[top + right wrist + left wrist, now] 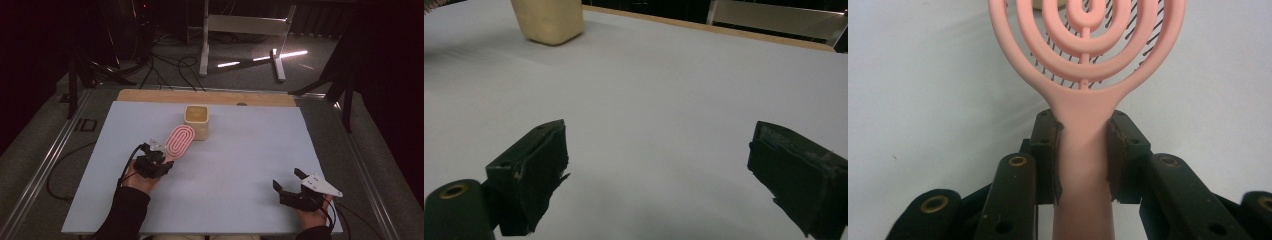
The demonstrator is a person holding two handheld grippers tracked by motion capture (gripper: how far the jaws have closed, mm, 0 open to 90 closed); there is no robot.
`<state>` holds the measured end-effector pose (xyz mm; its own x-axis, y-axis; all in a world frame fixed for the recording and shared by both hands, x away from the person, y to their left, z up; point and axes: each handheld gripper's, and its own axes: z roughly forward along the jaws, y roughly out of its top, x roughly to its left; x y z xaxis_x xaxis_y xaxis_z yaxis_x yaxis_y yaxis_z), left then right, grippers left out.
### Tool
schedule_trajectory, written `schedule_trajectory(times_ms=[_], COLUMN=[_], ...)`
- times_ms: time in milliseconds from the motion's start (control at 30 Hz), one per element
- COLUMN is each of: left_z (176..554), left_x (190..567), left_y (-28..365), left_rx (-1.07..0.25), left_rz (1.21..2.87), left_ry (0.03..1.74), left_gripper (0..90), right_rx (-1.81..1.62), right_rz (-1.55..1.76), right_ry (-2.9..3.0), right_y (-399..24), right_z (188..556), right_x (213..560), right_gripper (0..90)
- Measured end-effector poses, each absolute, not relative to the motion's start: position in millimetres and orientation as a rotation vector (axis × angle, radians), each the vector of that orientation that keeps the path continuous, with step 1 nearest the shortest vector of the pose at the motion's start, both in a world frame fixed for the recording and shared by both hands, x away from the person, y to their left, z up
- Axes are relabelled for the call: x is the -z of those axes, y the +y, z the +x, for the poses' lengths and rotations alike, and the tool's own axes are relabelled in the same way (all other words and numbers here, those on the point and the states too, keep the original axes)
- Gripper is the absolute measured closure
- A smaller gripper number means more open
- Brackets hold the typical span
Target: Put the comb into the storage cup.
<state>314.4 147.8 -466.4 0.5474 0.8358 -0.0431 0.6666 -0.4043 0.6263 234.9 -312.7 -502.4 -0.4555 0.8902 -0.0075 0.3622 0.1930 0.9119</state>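
A pink hairbrush (179,141) with an oval, ringed head and dark bristles is held by its handle (1083,150) in my left gripper (159,152), whose jaws press on both sides of the handle. The brush head points toward a cream square cup (197,121) standing upright at the table's far middle, and nearly touches its near left side. My right gripper (288,180) rests near the front right of the table, open, with nothing between its jaws. In the right gripper view the cup (549,19) stands far off at the upper left.
The table is covered by a pale blue-grey sheet (240,165) with a wooden strip (205,96) along the far edge. Metal rails run along both sides. Beyond the table lie cables and a white stand (240,35) on the floor.
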Motion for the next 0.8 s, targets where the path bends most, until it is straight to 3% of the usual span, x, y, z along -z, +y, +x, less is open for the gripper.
schedule_trajectory(times_ms=[800], left_z=[306.0], left_x=[457.6], left_y=[149.7], left_rx=[-0.488], left_rz=[2.105], left_ry=[1.085], left_gripper=[69.9], right_rx=[-1.323], right_rz=[1.143], right_ry=[1.983], right_y=[-306.8], right_z=[237.6], right_x=[500.7], right_gripper=[8.4])
